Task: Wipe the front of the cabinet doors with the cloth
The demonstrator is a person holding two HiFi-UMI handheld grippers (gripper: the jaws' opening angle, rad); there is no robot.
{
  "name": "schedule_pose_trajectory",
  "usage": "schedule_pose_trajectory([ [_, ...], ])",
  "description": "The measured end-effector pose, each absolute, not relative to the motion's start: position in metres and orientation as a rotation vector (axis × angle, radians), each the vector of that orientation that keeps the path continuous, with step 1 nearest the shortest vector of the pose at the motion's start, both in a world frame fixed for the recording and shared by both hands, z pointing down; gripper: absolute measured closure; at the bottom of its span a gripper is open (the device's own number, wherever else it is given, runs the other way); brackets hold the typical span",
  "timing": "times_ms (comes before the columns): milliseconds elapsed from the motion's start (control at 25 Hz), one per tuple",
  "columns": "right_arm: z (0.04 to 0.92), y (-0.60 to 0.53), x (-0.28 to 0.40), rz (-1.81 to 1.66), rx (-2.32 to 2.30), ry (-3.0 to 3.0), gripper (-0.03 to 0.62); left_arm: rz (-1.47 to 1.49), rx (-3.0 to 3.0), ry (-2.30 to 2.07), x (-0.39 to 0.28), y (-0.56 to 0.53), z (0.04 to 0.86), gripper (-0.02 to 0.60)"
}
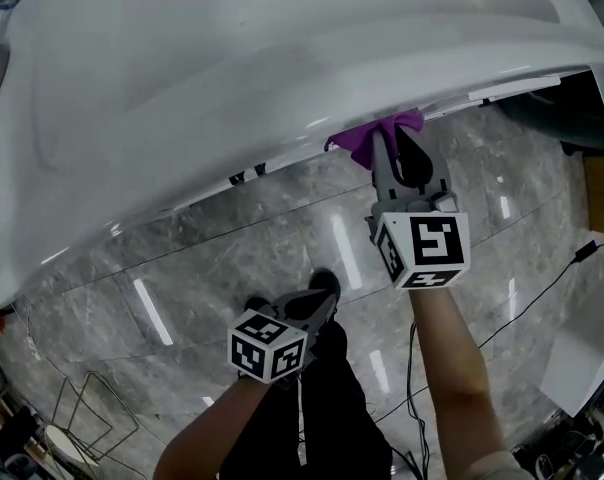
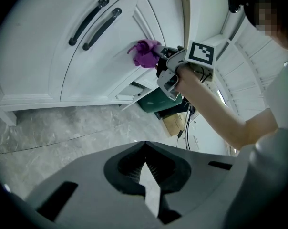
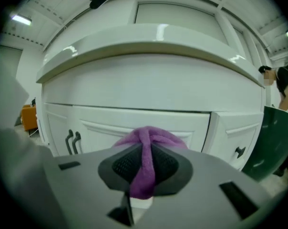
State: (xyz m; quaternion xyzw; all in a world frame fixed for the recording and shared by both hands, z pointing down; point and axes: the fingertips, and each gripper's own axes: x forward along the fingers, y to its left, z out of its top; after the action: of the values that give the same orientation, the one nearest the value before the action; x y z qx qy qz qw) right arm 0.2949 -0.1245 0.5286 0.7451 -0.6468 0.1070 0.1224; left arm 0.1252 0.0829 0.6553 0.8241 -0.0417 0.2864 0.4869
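A purple cloth (image 3: 145, 140) is bunched between the jaws of my right gripper (image 3: 145, 151), which is shut on it. The cloth (image 2: 145, 53) is pressed against the front of a white cabinet door (image 2: 101, 66), to the right of two black handles (image 2: 94, 22). In the head view the cloth (image 1: 367, 138) shows just under the white countertop edge (image 1: 282, 148), with the right gripper (image 1: 390, 143) behind it. My left gripper (image 1: 325, 286) hangs lower, away from the cabinet, over the floor. Its jaws (image 2: 145, 151) are shut with nothing in them.
More white doors flank the wiped one, with black handles at the left (image 3: 72, 141) and the right (image 3: 239, 151). A dark green bin (image 2: 158, 101) and a cardboard box (image 2: 175, 123) stand by the cabinet's end. Cables (image 1: 522, 303) run over the grey marble floor (image 1: 232, 258). A person (image 3: 283, 87) stands far right.
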Motion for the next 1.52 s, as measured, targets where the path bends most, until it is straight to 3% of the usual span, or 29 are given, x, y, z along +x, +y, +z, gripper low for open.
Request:
schedule_pose_trajectory([
  [760,0.75,-0.134,0.29,0.53,1.823,-1.753,0.531,0.783,1.988,-0.058,0.152,0.086,0.713,0.574],
  [1040,0.869,-0.108,0.298,0.927,1.585,-1.538,0.534,0.854,1.957,-0.067,0.138,0.095,0.736,0.574],
  [1240,0.829,-0.072,0.309,0.919,1.696,-1.611,0.536,0.836,1.969,-0.049,0.145,0.093,0.725,0.574],
  [1520,0.672,-0.035,0.381,0.824,2.169,-1.685,0.534,0.772,1.996,-0.022,0.175,0.095,0.683,0.574],
])
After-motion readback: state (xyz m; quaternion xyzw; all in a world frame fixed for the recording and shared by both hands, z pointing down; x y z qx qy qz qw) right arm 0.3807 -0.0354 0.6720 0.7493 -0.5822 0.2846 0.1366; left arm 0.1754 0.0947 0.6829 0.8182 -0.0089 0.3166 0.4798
